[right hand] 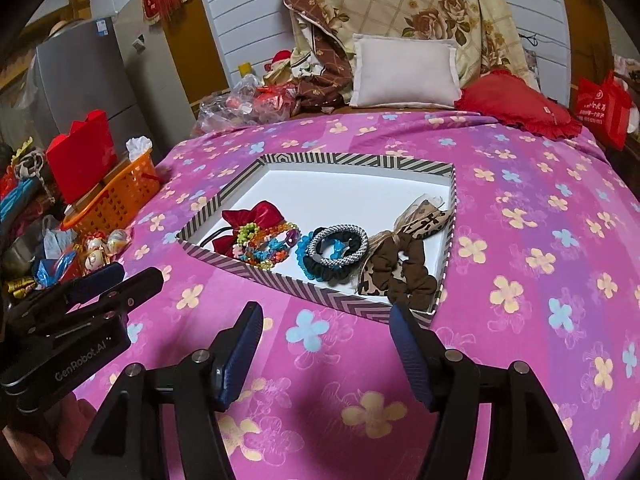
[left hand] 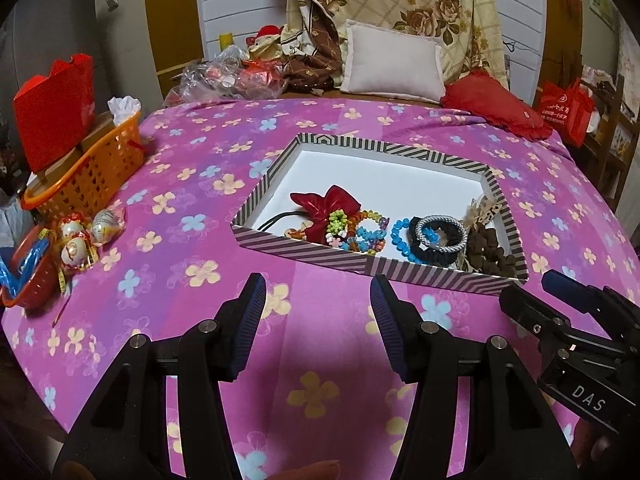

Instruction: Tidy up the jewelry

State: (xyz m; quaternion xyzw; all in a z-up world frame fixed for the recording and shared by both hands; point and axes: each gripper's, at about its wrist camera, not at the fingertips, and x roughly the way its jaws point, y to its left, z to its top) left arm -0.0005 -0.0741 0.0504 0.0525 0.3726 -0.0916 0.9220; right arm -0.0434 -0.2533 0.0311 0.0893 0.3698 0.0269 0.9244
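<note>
Both grippers, left [left hand: 318,312] and right [right hand: 326,340], hover with jaws apart, empty, before the box's [right hand: 320,294] near edge on the bed [right hand: 520,240].

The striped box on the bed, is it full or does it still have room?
Still has room. In the striped box, the jewelry and hair ties sit along the near edge; the white floor behind them is bare.

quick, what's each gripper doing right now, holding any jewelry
left gripper: open, holding nothing, over the bedspread short of the striped box.
right gripper: open, holding nothing, just short of the box's near edge.
</note>
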